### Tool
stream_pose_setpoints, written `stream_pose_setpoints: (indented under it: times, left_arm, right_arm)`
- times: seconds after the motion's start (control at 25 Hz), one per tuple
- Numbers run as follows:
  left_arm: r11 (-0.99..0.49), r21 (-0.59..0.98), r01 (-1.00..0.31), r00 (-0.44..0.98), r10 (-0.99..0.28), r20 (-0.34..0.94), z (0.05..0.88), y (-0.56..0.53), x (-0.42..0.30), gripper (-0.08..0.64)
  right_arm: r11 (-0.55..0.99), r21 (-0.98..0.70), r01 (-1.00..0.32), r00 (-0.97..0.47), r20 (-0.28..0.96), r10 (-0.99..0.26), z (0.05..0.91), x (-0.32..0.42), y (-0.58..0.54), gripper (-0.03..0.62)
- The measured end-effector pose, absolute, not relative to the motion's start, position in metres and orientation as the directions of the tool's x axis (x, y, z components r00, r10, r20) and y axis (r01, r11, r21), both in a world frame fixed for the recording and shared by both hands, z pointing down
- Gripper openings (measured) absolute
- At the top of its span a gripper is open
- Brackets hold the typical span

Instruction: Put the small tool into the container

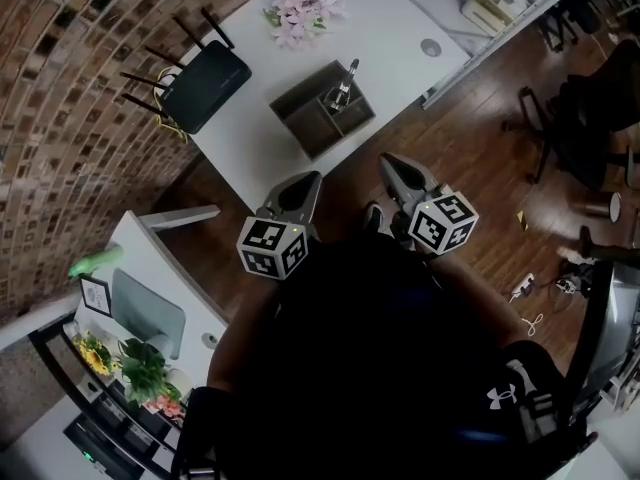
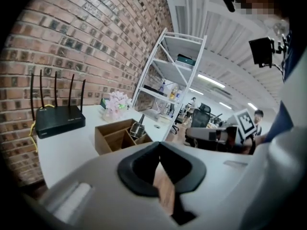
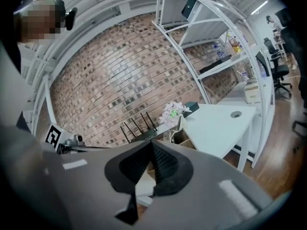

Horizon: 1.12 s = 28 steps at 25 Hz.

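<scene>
A brown wooden container point(image 1: 322, 108) with compartments stands on the white table point(image 1: 400, 38), and a small metal tool point(image 1: 343, 86) sticks up out of one compartment. Both grippers hover short of the table's near edge, over the wood floor. My left gripper point(image 1: 308, 180) is shut and holds nothing; in the left gripper view its jaws point(image 2: 159, 148) meet, with the container point(image 2: 115, 135) and tool point(image 2: 138, 127) ahead to the left. My right gripper point(image 1: 391, 161) is shut and empty too point(image 3: 151, 146); the container point(image 3: 182, 137) shows just past its jaws.
A black router point(image 1: 205, 85) with antennas lies left of the container, and pink flowers point(image 1: 300, 10) stand behind it. A brick wall runs along the left. A white shelf rack point(image 2: 177, 80) stands past the table. Office chairs point(image 1: 590, 98) sit on the floor at right.
</scene>
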<state>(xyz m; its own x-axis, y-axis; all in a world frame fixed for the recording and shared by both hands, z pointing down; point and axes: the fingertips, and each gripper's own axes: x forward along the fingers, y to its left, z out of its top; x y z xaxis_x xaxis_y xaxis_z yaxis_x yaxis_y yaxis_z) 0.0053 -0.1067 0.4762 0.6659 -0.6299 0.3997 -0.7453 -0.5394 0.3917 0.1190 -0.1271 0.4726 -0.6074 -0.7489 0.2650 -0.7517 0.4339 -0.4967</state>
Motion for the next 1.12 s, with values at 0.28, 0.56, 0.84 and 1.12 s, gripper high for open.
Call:
stream_pose_setpoints:
  times: [0.28, 0.56, 0.84, 1.12]
  left_arm:
    - [-0.511, 0.394, -0.764, 0.644, -0.642, 0.417, 0.481, -0.097, 0.002, 0.002]
    - [-0.501, 0.393, -0.771, 0.635, -0.651, 0.417, 0.482, -0.090, -0.011, 0.002]
    - [-0.518, 0.398, -0.757, 0.652, -0.635, 0.413, 0.483, -0.088, -0.020, 0.003]
    - [-0.539, 0.403, -0.739, 0.673, -0.618, 0.406, 0.481, -0.090, -0.021, 0.002]
  right_arm:
    - [0.493, -0.445, -0.748, -0.635, 0.261, -0.727, 0.470, 0.106, -0.115, 0.010]
    - [0.491, -0.437, -0.754, -0.627, 0.257, -0.735, 0.469, 0.098, -0.112, 0.009]
    - [0.462, -0.408, -0.788, -0.585, 0.263, -0.767, 0.466, 0.097, -0.111, 0.009]
    - [0.436, -0.403, -0.805, -0.558, 0.262, -0.787, 0.463, 0.098, -0.111, 0.009]
